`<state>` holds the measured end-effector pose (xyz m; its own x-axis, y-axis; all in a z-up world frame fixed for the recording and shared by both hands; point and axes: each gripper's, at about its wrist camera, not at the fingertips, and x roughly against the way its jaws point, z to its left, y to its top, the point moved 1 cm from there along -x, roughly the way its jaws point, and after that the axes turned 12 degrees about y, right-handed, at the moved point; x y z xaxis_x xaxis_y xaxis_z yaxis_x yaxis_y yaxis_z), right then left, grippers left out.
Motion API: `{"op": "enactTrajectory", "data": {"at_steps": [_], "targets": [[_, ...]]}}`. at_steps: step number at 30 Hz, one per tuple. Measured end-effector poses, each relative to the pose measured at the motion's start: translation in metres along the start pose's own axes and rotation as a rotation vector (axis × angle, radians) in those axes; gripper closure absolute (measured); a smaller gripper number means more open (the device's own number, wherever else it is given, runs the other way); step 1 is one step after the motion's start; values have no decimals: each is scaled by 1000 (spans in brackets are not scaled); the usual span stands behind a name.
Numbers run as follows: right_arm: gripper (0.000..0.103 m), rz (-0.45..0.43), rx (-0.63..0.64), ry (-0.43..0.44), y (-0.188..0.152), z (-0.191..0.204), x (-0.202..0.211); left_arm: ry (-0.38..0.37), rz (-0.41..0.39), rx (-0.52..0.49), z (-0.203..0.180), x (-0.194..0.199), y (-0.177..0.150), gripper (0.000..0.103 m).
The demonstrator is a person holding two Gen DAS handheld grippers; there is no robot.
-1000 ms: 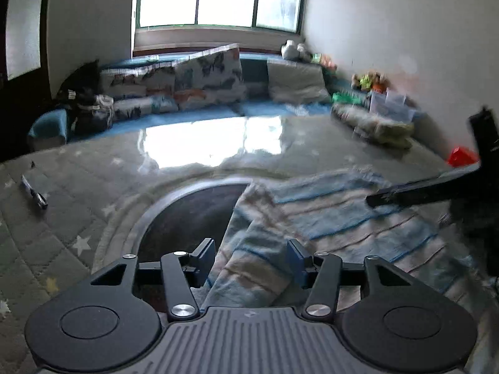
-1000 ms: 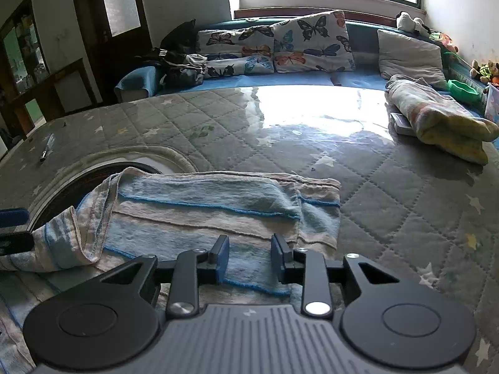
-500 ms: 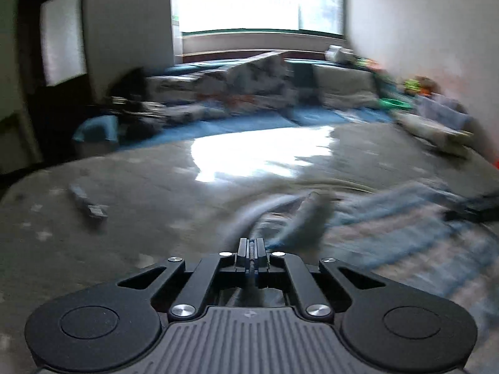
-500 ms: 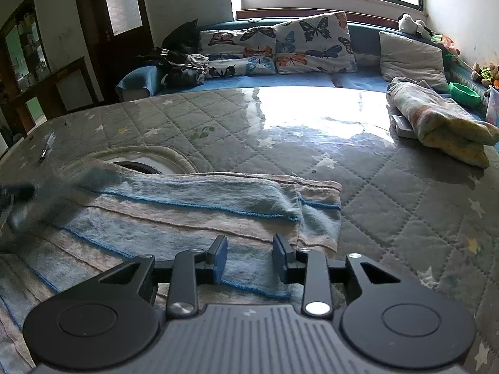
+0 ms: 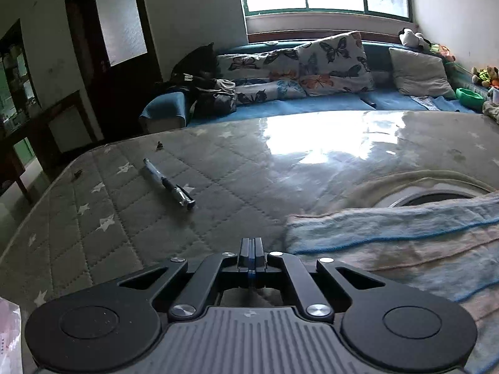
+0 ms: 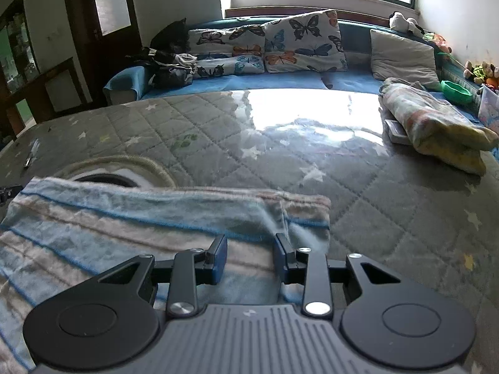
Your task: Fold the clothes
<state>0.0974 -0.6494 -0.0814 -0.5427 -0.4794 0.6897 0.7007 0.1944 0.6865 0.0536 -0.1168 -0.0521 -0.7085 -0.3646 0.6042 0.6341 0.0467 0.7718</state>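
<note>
The striped towel (image 6: 131,230) lies spread on the quilted bed (image 6: 389,218), soft, limp and light, likely to sag and crease when lifted. Its hemmed corners offer the best hold. The left gripper (image 5: 250,258) is pressed together at its near-left edge, cloth between not visible; the right gripper (image 6: 251,255) hangs apart above the right end.

A quilted grey mattress (image 6: 389,218) carries a striped towel (image 6: 124,224) near, a pen (image 5: 168,184) left, and a folded blanket (image 6: 436,131) far right.

Count: one striped blue-and-beige towel (image 6: 131,227); one black-and-clear pen (image 5: 168,184); three butterfly-print cushions (image 6: 302,42); one plain grey cushion (image 6: 402,59); one folded pastel blanket (image 6: 433,124); one green plastic bowl (image 6: 457,91).
</note>
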Motion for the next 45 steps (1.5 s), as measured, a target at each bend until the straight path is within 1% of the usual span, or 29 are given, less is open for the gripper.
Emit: {"op": "enactTrajectory", "data": {"at_steps": [1, 2, 4, 5, 7, 8, 9, 10, 14, 15, 16, 17, 18, 19, 20, 21, 23, 25, 26, 27, 28, 29, 30, 33, 35, 37, 39, 43, 45], "targets": [[71, 3, 0, -3, 2, -1, -1, -10, 9, 13, 2, -2, 1, 103], [71, 10, 1, -6, 4, 0, -2, -19, 17, 25, 5, -4, 2, 100], [71, 15, 8, -5, 4, 1, -1, -55, 16, 48, 12, 3, 4, 99], [71, 14, 14, -5, 3, 1, 1, -70, 14, 49, 13, 6, 5, 96], [71, 4, 13, -4, 2, -1, 6, -90, 25, 42, 13, 6, 6, 84], [70, -4, 6, -6, 2, -2, 8, -95, 31, 37, 11, 5, 6, 66], [69, -12, -1, -20, 3, -4, 11, -97, 36, 31, 9, 4, 7, 55], [69, -20, -8, -36, 3, -7, 13, -97, 39, 24, 7, 3, 7, 54], [68, -1, -50, -41, 1, -22, 18, -117, 57, -13, -4, -2, 6, 56], [69, 11, -55, -44, 0, -25, 17, -119, 54, -25, -6, -3, 6, 61], [70, 15, -53, -42, 0, -26, 16, -121, 44, -34, -8, -3, 6, 68], [73, 17, -51, -39, 0, -27, 14, -117, 36, -41, -9, -4, 7, 91], [87, 19, -48, -36, 1, -28, 13, -109, 29, -46, -10, -5, 9, 98], [94, 21, -45, -33, 1, -28, 12, -101, 22, -52, -12, -6, 10, 99], [97, 21, -44, -30, 3, -27, 9, -93, 15, -58, -13, -7, 12, 101], [97, 19, -43, -28, 5, -26, 6, -79, 6, -63, -14, -9, 14, 102], [98, 10, 11, -54, 10, -20, -2, -44, -14, -71, -16, -14, 17, 102], [95, -3, 22, -47, 17, -21, -13, -10, -28, -81, -18, -20, 20, 102], [90, -7, 23, -39, 21, -23, -17, 6, -25, -90, -20, -24, 19, 102], [79, -6, 22, -36, 24, -26, -20, 20, -32, -101, -21, -26, 18, 102], [75, -1, 15, -41, 28, -28, -20, 31, -40, -114, -22, -27, 18, 101], [74, 6, 9, -42, 31, -30, -19, 40, -40, -122, -23, -27, 19, 101], [74, 8, 12, -41, 32, -30, -14, 43, -34, -120, -22, -26, 20, 97], [74, 25, 34, -20, 29, -22, 5, 50, -15, -88, -16, -21, 22, 96], [74, 41, 53, 2, 25, -15, 19, 36, -9, -63, -13, -11, 22, 96], [74, 57, 71, 24, 21, -7, 33, -11, -20, -65, -16, 9, 19, 94], [74, 93, 105, 46, 9, 6, 43, -59, -25, -84, -22, 31, 11, 89], [74, 157, 165, 77, -15, 29, 53, -152, -25, -132, -36, 76, -12, 87], [74, 190, 181, 92, -28, 38, 55, -195, -22, -158, -43, 98, -25, 85]]}}
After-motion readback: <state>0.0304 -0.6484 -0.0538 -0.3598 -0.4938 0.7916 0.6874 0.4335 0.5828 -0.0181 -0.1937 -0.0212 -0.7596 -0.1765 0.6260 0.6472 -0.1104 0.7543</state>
